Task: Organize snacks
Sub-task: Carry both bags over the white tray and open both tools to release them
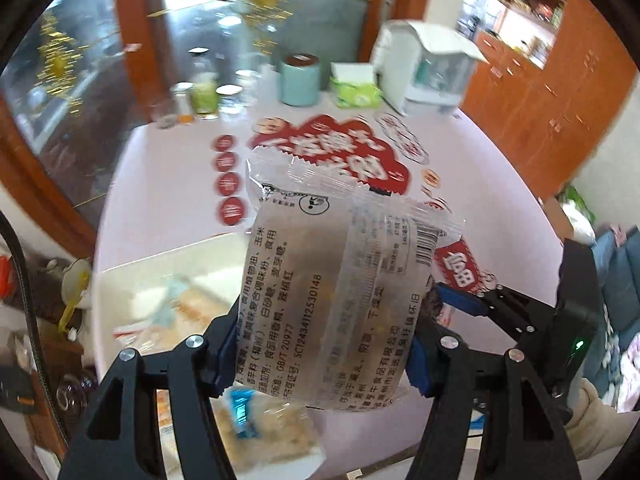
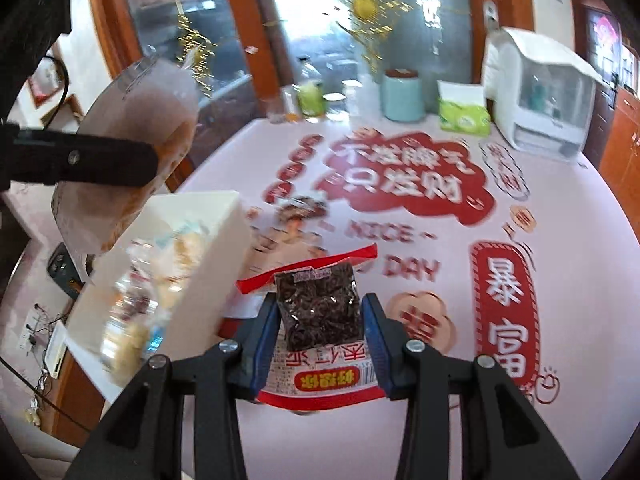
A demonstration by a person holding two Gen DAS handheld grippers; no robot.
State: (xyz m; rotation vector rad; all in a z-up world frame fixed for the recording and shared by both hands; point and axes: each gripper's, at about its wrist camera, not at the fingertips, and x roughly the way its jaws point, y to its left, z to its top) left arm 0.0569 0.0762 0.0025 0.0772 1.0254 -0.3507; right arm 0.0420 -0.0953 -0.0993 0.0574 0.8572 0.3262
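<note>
My left gripper (image 1: 320, 352) is shut on a clear snack packet (image 1: 332, 280) printed with black text, held upright above the table between the blue pads. The right wrist view shows that packet (image 2: 152, 120) high at the left, with a left finger (image 2: 80, 160) across it. My right gripper (image 2: 320, 344) is shut on a red-edged packet of dark strips (image 2: 320, 312), lifted just above the tablecloth. One of the right fingers (image 1: 504, 312) shows at the right of the left wrist view. A white box (image 2: 208, 240) holding several wrapped snacks sits below and left of both grippers.
The round table has a pink cloth with red print (image 2: 440, 240). Along its far side stand a teal canister (image 2: 402, 96), a green tissue pack (image 2: 464, 116), a white appliance (image 2: 540, 104) and small jars (image 1: 204, 96). Glass doors and wooden cabinets lie beyond.
</note>
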